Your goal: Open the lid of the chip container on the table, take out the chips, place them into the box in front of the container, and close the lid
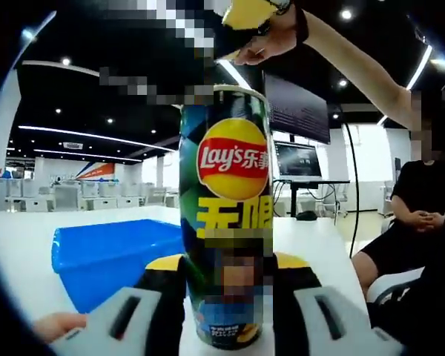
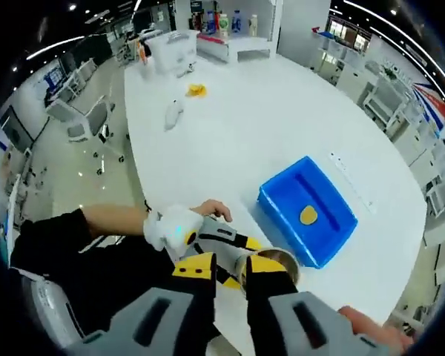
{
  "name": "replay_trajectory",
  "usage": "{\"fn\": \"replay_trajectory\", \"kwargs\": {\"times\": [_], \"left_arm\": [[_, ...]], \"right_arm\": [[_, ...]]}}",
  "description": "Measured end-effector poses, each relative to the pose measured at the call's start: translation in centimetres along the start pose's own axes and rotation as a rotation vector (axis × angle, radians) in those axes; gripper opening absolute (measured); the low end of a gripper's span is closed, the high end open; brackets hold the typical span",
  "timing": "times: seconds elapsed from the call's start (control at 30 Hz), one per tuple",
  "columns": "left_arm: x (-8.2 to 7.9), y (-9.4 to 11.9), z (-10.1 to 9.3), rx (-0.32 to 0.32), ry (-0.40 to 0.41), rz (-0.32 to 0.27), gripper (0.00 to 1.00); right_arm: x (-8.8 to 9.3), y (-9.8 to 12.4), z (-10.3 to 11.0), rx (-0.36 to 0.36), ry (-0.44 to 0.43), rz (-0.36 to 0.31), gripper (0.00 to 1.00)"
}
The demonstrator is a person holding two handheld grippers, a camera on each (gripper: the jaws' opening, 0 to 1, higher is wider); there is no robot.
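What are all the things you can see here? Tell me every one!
chip container: one, green and blue with a red and yellow logo, upright on the table, between the left gripper's jaws
box: one, blue, on the table beside the container
chip: one, yellow, inside the box
table: one, white, under everything
small yellow thing: one, far across the table
monitors: two, dark, behind the container
seated person: one, in black, off to the side
left gripper: one, yellow and black jaws
right gripper: one, above the container's open top
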State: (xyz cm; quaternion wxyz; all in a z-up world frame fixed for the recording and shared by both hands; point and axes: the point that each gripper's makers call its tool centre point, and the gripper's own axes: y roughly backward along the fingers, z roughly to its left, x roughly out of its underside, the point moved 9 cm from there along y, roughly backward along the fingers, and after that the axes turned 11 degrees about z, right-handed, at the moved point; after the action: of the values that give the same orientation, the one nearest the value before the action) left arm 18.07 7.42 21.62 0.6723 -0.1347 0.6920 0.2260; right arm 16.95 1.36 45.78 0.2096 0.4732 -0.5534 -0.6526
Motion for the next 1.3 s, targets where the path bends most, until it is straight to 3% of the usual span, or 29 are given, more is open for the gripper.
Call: {"fn": "replay_trajectory", "kwargs": {"times": [0.17,0.23,0.3,0.4,0.47,0.53,0.57,0.63,0.7,0.73,0.8,0.9,1.03,1.13,1.23,1.3], "left_arm": [[0.1,0.0,-0.1,-0.004,-0.008,-0.01,0.45],[0.2,0.0,-0.1,-0.011,0.006,-0.018,0.45],[0.4,0.0,-0.2,-0.018,0.0,-0.037,0.45],[0.4,0.0,-0.2,-0.025,0.004,-0.044,0.45],[0.4,0.0,-0.2,-0.027,0.008,-0.048,0.45],[0.6,-0.1,-0.1,-0.027,0.018,-0.059,0.45],[0.6,-0.1,-0.1,-0.029,0.016,-0.06,0.45],[0.6,-0.2,-0.2,-0.032,0.018,-0.06,0.45],[0.6,-0.2,-0.2,-0.037,0.018,-0.065,0.45],[0.7,-0.2,-0.2,-0.039,0.019,-0.067,0.45],[0.7,-0.2,-0.2,-0.04,0.019,-0.069,0.45],[0.7,-0.2,-0.2,-0.04,0.022,-0.071,0.45],[0.7,-0.2,-0.2,-0.041,0.021,-0.073,0.45],[0.7,-0.2,-0.2,-0.042,0.018,-0.074,0.45],[0.7,-0.2,-0.2,-0.042,0.018,-0.074,0.45],[0.7,-0.2,-0.2,-0.041,0.018,-0.074,0.45]], "right_arm": [[3.1,4.8,-0.6,0.064,0.067,-0.324,0.2],[6.7,6.2,-1.8,0.155,0.052,-0.572,0.21],[10.8,6.0,-3.5,0.257,-0.007,-0.714,0.23],[17.0,3.5,-7.0,0.466,-0.089,-0.817,0.32],[20.7,1.3,-9.7,0.595,-0.181,-0.838,0.36],[25.3,-2.5,-13.1,0.708,-0.351,-0.835,0.37],[27.8,-5.0,-15.0,0.738,-0.442,-0.814,0.37],[31.0,-9.2,-17.2,0.738,-0.553,-0.814,0.37],[33.1,-12.2,-18.8,0.741,-0.645,-0.822,0.38],[33.7,-12.9,-18.2,0.756,-0.665,-0.808,0.44],[34.6,-14.7,-19.3,0.791,-0.681,-0.791,0.54],[35.2,-16.9,-20.2,0.81,-0.707,-0.688,0.68],[35.8,-18.7,-21.3,0.813,-0.779,-0.549,0.62],[35.1,-18.2,-21.5,0.824,-0.762,-0.634,0.6],[35.5,-18.5,-21.5,0.832,-0.764,-0.589,0.61],[35.5,-18.7,-21.6,0.802,-0.79,-0.597,0.6]]}}
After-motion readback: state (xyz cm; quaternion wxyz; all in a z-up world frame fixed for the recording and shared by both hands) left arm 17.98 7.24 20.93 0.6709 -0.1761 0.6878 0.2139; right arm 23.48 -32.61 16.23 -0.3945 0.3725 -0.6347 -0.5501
